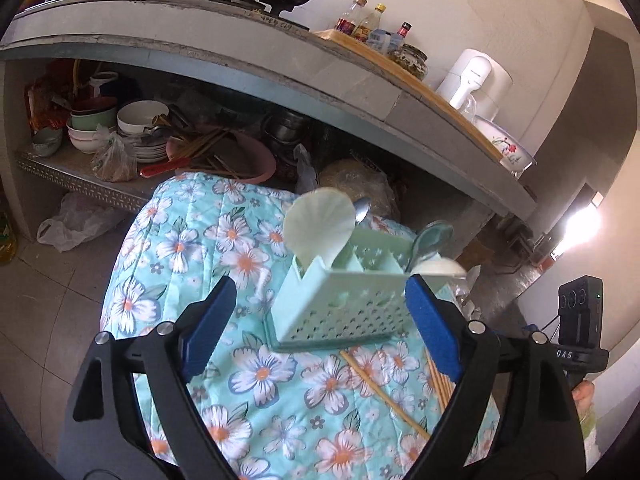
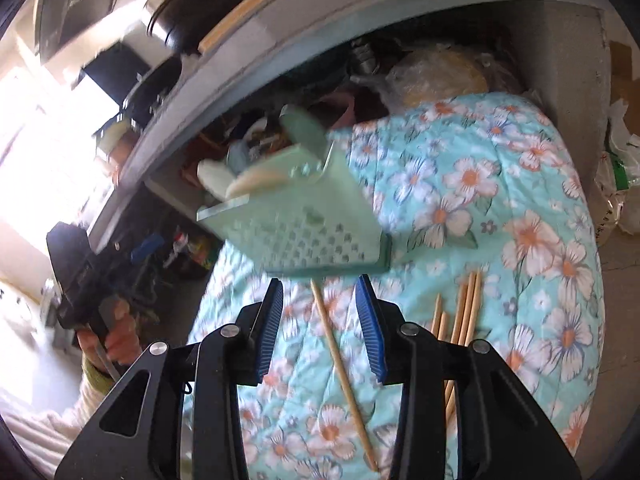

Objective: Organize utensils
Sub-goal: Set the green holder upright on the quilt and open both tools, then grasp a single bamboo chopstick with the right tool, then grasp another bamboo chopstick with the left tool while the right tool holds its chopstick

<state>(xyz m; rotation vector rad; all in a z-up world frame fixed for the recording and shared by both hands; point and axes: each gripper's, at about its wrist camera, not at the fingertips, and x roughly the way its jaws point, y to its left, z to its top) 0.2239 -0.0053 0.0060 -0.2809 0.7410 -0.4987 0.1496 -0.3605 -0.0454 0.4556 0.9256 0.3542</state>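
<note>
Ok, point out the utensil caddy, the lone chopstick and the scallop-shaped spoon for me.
utensil caddy [image 1: 340,312]: left wrist view, on its perforated front wall.
lone chopstick [image 2: 344,376]: right wrist view, mid-shaft, lying on the floral cloth.
scallop-shaped spoon [image 1: 318,222]: left wrist view, on its ribbed bowl above the caddy.

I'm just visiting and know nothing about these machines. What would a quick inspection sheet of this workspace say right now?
Surface: floral quilted cover, aqua with white flowers.
Job's things: mint utensil caddy stands on the cover, holding a rice paddle and spoons; loose chopsticks lie beside it, one apart from the bundle.
Clutter: bowls and plates crowd the shelf behind.
Tongs: left tongs open and empty; right tongs open above the single chopstick, not gripping it.
Cables: nothing seen.
Surroundings: concrete counter with sauce bottles.
</note>
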